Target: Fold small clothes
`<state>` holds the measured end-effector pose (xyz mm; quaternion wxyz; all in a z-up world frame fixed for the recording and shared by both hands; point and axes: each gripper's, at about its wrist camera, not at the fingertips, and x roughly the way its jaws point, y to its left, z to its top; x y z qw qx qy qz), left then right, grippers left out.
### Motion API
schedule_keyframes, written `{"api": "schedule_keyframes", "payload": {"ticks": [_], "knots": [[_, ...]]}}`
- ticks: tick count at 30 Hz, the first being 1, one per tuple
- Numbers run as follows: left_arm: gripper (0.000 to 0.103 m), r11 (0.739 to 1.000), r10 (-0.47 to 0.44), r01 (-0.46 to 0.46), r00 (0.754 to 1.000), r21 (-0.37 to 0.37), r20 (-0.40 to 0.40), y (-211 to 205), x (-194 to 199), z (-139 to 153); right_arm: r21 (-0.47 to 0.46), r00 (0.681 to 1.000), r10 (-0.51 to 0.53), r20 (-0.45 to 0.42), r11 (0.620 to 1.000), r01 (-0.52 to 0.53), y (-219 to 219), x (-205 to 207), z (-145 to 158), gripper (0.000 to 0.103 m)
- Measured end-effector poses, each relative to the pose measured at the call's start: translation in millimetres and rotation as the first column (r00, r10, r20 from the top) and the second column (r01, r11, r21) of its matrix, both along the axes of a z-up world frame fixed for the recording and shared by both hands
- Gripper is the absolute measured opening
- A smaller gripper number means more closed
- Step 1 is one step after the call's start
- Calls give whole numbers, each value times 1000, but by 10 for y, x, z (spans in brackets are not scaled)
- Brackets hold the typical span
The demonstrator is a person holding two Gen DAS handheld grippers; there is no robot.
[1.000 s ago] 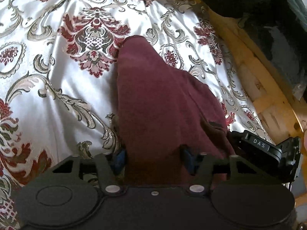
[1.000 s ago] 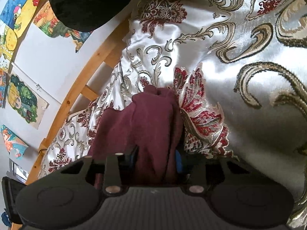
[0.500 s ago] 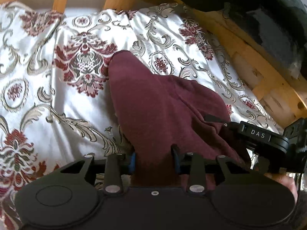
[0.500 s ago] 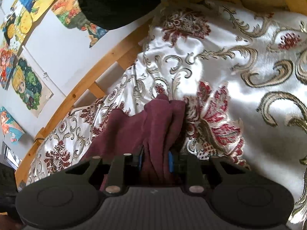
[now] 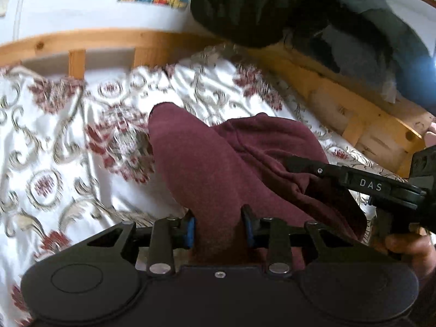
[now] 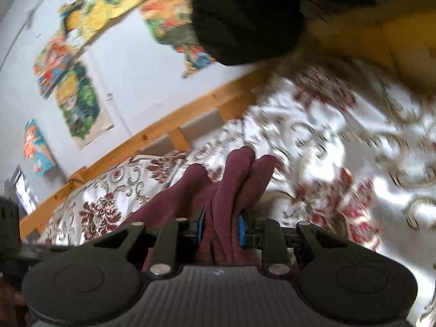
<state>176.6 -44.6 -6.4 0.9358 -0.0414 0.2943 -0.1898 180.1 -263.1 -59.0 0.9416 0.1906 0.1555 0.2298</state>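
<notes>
A small maroon garment [image 5: 218, 163] hangs bunched above a white bedspread with red and gold flowers [image 5: 68, 136]. My left gripper [image 5: 219, 224] is shut on one end of the garment. My right gripper [image 6: 220, 226] is shut on another bunched part of the garment [image 6: 231, 188]. The right gripper [image 5: 368, 182] also shows at the right of the left wrist view, pinching the cloth's far end. The garment is lifted, with folds drooping between the two grippers.
A wooden bed rail [image 5: 109, 41] runs along the far side and a wooden frame [image 5: 354, 114] along the right. A dark garment or cushion [image 5: 245, 8] hangs above. Colourful posters [image 6: 76, 100] cover the grey wall.
Both grippers have closed tighter on the maroon garment and lifted it off the bedspread. The views have tilted up, so the bed rail and wall now show.
</notes>
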Motion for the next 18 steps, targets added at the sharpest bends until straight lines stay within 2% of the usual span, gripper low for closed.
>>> {"api": "schedule_keyframes", "payload": {"ticks": [3,7,12,14,18], "knots": [[35,999,19,-21,998,33,56,143,-47,8,-51,998,41,38,998,-39,268,47,101,26],[35,993,100,-105,991,56,87,434,29,26,-112,989,128,69,986,-120,682,299,238,26],[35,977,203,-209,972,41,122,877,208,81,-151,975,206,83,970,-192,1151,723,381,26],[35,968,248,-251,963,19,104,1014,257,29,-158,973,225,59,964,-213,1290,894,374,26],[36,947,320,-320,947,-10,4,1163,332,-205,-118,970,233,-77,963,-241,1421,1257,143,26]]}}
